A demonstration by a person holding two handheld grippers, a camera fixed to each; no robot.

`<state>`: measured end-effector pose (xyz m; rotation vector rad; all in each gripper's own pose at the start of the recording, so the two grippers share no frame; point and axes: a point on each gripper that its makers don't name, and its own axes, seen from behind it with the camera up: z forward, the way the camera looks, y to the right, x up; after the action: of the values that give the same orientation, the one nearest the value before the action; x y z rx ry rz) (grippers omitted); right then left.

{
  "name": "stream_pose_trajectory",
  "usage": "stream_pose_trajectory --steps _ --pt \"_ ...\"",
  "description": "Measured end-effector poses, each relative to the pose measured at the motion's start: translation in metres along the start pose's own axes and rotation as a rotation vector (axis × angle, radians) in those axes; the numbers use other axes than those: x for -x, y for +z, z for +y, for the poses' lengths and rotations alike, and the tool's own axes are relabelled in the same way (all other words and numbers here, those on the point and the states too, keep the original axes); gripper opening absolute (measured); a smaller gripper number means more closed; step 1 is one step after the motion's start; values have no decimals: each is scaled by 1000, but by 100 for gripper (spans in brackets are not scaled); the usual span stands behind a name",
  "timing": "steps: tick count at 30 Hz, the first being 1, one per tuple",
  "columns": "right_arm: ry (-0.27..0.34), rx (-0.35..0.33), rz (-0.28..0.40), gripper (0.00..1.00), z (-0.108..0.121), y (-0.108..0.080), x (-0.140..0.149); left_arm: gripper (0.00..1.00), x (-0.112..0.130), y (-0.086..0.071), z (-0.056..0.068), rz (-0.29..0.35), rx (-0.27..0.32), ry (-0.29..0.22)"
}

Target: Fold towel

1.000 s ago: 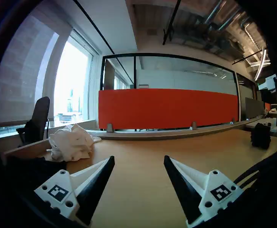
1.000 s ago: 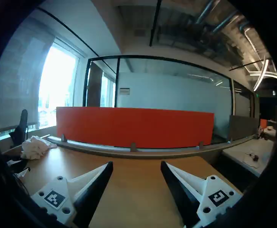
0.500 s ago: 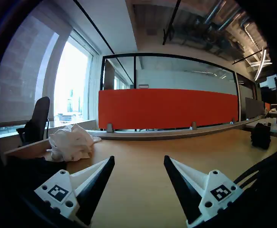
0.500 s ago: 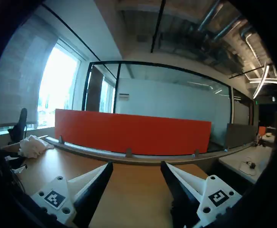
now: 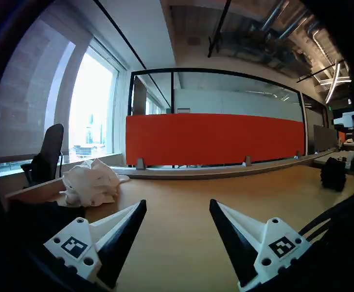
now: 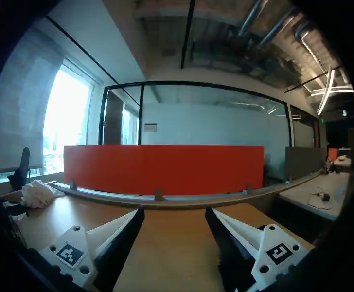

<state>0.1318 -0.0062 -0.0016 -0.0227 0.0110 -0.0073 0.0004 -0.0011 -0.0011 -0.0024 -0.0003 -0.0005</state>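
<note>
A crumpled white towel (image 5: 90, 182) lies in a heap on the wooden desk (image 5: 186, 233), at the left of the left gripper view. My left gripper (image 5: 177, 207) stands open, low over the desk, to the right of the towel and short of it, with nothing between its fingers. In the right gripper view the same towel (image 6: 37, 193) looks small at the far left. My right gripper (image 6: 174, 214) is open too, empty, and well away from the towel.
An orange divider panel (image 5: 213, 138) runs along the desk's far edge. A black office chair (image 5: 45, 160) stands by the window at the left. A black object (image 5: 333, 173) sits on the desk at the right. Another desk (image 6: 318, 192) lies right of mine.
The right gripper view has swung to the right and tilted up a little, so the towel slid toward its left edge. The left gripper has stayed still.
</note>
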Motion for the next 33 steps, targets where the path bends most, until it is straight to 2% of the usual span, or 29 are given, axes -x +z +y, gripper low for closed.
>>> stream_pose_trajectory --steps 6,14,33 --pt "-3 1 -6 97 3 2 29 96 0 0 0 0 0 0" --pt "22 -1 0 97 5 3 56 96 1 0 0 0 0 0" --pt "51 -5 6 97 18 2 103 96 1 0 1 0 0 0"
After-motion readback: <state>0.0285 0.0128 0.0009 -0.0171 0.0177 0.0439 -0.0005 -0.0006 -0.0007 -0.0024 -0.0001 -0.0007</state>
